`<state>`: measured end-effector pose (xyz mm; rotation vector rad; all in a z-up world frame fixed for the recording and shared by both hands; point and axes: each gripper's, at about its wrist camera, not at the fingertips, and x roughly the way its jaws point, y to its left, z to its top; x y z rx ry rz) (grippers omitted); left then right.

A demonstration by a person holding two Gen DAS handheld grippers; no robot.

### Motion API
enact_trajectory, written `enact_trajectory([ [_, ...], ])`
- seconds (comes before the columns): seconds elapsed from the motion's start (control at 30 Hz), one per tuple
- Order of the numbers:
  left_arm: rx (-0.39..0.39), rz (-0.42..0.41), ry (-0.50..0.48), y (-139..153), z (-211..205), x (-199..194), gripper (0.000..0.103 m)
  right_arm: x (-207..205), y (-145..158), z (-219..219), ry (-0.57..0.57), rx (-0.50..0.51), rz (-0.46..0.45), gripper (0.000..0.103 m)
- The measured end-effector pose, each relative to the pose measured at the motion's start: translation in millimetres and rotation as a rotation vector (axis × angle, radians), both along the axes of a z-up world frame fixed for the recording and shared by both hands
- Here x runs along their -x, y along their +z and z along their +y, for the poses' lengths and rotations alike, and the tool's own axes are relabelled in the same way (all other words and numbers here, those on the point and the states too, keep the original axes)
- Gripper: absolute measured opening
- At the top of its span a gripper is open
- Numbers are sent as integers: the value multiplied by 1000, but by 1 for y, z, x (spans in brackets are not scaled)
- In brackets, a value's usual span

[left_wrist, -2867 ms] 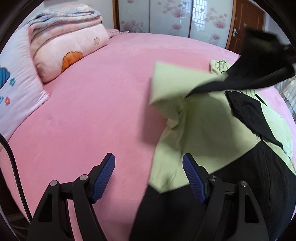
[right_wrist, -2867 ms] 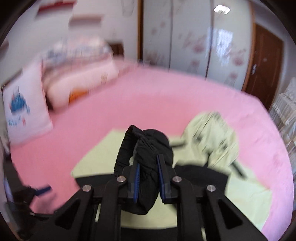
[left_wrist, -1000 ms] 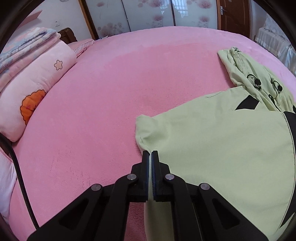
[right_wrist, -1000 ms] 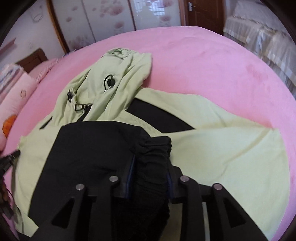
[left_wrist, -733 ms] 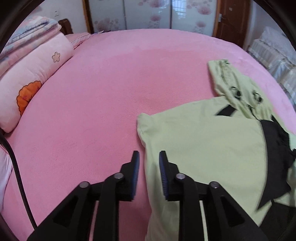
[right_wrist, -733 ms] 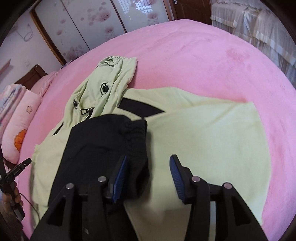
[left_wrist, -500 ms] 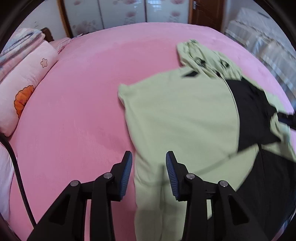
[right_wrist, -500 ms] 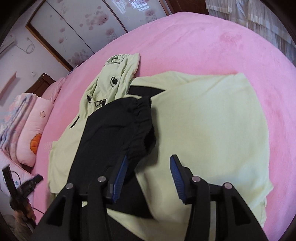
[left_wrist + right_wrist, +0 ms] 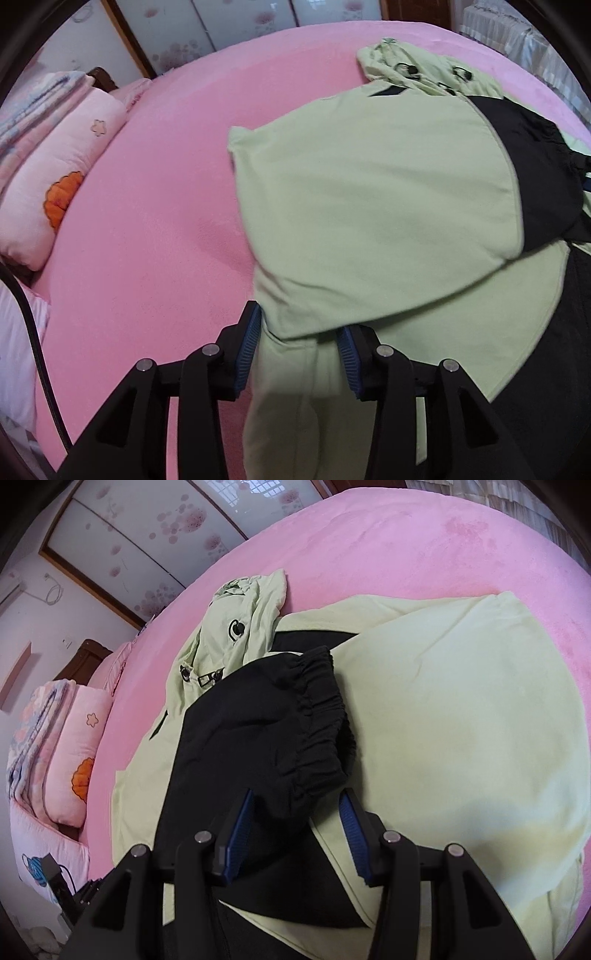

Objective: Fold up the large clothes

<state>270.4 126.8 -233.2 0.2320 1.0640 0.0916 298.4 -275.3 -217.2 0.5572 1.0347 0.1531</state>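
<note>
A pale green hoodie [image 9: 369, 206] with black panels lies spread on the pink bed [image 9: 155, 206], and everything else sits in relation to it. Its hood [image 9: 243, 627] lies crumpled at the end towards the wardrobe doors [image 9: 147, 528]. A green sleeve is folded across its body on the side nearer the pillow [image 9: 55, 184]; a black sleeve with a gathered elastic cuff [image 9: 317, 716] is folded over its middle. The left gripper [image 9: 299, 347] hangs over the hoodie's pillow-side edge, its jaws having just been opening; they stand apart, with the green fold lying between them and neither pad pressing it. The right gripper [image 9: 295, 827] hangs over the black sleeve, jaws having just been opening and now apart, the cuff's edge between the blue pads [image 9: 351, 827], unclamped.
</note>
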Motion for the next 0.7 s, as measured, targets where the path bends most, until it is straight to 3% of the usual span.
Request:
enact_trajectory([
  [0.03, -9, -3, 29, -1, 4, -2, 38, -2, -1, 0, -16, 3, 0, 48],
  [0.07, -2, -6, 65, -2, 9, -3, 28, -2, -3, 0, -31, 17, -4, 48],
  [0.13, 102, 2, 113, -1, 24, -4, 19, -2, -8, 2, -40, 110, 20, 16],
  [0.3, 150, -14, 149, -3, 34, -1, 17, 11, -14, 15, 19, 239, -5, 15],
  [0.37, 256, 15, 211, -12, 51, -4, 20, 12, -17, 22, 53, 284, -4, 18],
  [0.43, 323, 22, 232, -14, 61, -4, 21, 14, -13, 25, 75, 314, -2, 29],
  [0.5, 304, 13, 200, -8, 62, 1, 25, 16, -7, 25, 87, 324, 25, 37],
  [0.57, 251, 10, 179, 1, 60, 8, 41, 24, 4, 23, 89, 335, 11, 38],
  [0.7, 208, -12, 148, 31, 50, 31, 43, 42, 29, 27, 100, 386, -55, 39],
])
